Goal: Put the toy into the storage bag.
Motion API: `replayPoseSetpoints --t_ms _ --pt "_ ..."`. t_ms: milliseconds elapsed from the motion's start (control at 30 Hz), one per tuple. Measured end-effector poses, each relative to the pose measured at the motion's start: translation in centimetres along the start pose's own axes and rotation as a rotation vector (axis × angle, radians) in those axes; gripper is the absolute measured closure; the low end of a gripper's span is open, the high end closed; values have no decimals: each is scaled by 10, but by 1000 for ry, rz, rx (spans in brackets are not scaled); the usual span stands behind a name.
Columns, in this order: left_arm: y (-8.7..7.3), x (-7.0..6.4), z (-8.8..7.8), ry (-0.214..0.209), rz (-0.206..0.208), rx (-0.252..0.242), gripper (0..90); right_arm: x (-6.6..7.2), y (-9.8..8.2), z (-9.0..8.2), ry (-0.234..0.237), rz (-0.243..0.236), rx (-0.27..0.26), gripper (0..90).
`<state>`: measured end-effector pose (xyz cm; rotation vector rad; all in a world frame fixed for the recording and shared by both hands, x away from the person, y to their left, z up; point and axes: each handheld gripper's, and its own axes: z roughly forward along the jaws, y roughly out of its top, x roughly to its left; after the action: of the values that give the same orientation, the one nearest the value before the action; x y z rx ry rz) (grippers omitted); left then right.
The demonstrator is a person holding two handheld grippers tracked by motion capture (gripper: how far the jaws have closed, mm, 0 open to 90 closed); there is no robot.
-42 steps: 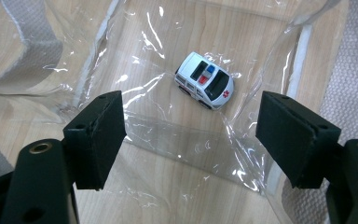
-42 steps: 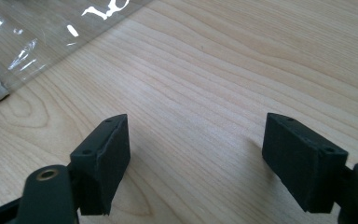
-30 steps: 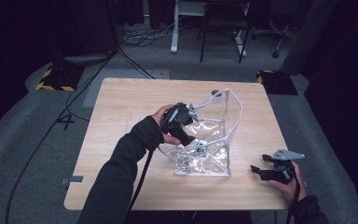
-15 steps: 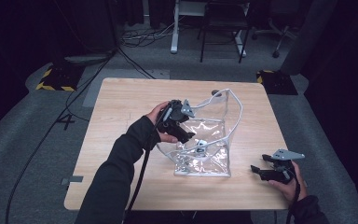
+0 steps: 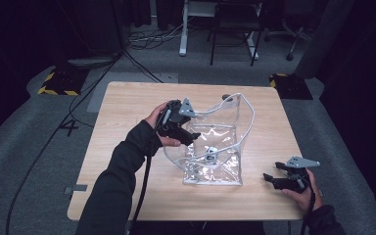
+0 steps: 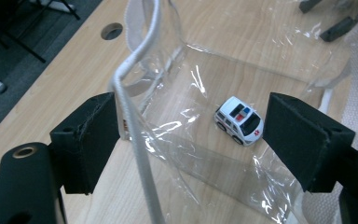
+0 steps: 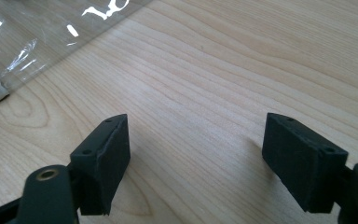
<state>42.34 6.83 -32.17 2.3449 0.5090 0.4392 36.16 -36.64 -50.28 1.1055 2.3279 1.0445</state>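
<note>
Now we count one clear bag (image 5: 215, 142), white-corded, mid-counter (image 5: 127, 107) | one white toy car (image 6: 239, 120) inside | left gripper (image 6: 191, 140) just opening, cord between, unpressed | right gripper (image 7: 196, 158) apart, near right corner.

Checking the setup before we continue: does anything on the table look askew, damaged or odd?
Nothing looks damaged or spilled. The clear bag sags crookedly, its white-trimmed rim between the open jaws of the left hand-held gripper, which have just been opening. A toy car sits upright inside the bag.

A toy car (image 6: 239, 120) lies inside the clear bag (image 5: 225, 122) on the table (image 5: 127, 107).
</note>
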Motion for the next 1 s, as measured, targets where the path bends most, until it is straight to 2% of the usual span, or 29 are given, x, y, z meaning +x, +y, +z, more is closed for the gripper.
replayPoseSetpoints --t_ms 100,133,200,233,267,300,333,467,533,567,633,700,767,800,833,867,967,1000 --pt "-2 3 -2 24 -7 -12 181 0 0 0 0 0 0 236" --pt "-3 3 -3 36 -25 -26 181 0 0 0 0 0 0 236" --pt "-4 5 -7 34 -32 -33 181 0 0 0 0 0 0 235" --pt "-5 6 -9 54 -34 -44 181 0 0 0 0 0 0 236" --pt "-7 8 -11 58 -58 -65 182 0 0 0 0 0 0 236" --pt "-7 8 -11 58 -58 -65 185 0 0 0 0 0 0 236" --pt "-9 10 -14 81 -71 -71 186 0 0 0 0 0 0 235" --pt "-12 15 -17 92 -78 -67 185 0 0 0 0 0 0 236" --pt "-15 17 -19 101 -99 -71 185 0 0 0 0 0 0 236" --pt "-16 18 -21 111 -91 -66 185 0 0 0 0 0 0 236" --pt "-18 20 -22 117 -105 -75 184 0 0 0 0 0 0 236" --pt "-21 22 -24 145 -117 -80 180 0 0 0 0 0 0 236" --pt "-22 23 -25 142 -124 -74 179 0 0 0 0 1 0 235" --pt "-24 25 -26 162 -125 -68 179 0 0 0 0 0 0 236" --pt "-24 25 -26 162 -125 -68 178 0 0 0 0 0 0 236" --pt "-25 25 -25 174 -157 -100 178 0 0 0 0 0 0 236" --pt "-29 28 -27 214 -149 -75 177 0 0 0 0 0 0 236" --pt "-29 28 -27 214 -149 -75 180 0 0 0 0 0 0 236"
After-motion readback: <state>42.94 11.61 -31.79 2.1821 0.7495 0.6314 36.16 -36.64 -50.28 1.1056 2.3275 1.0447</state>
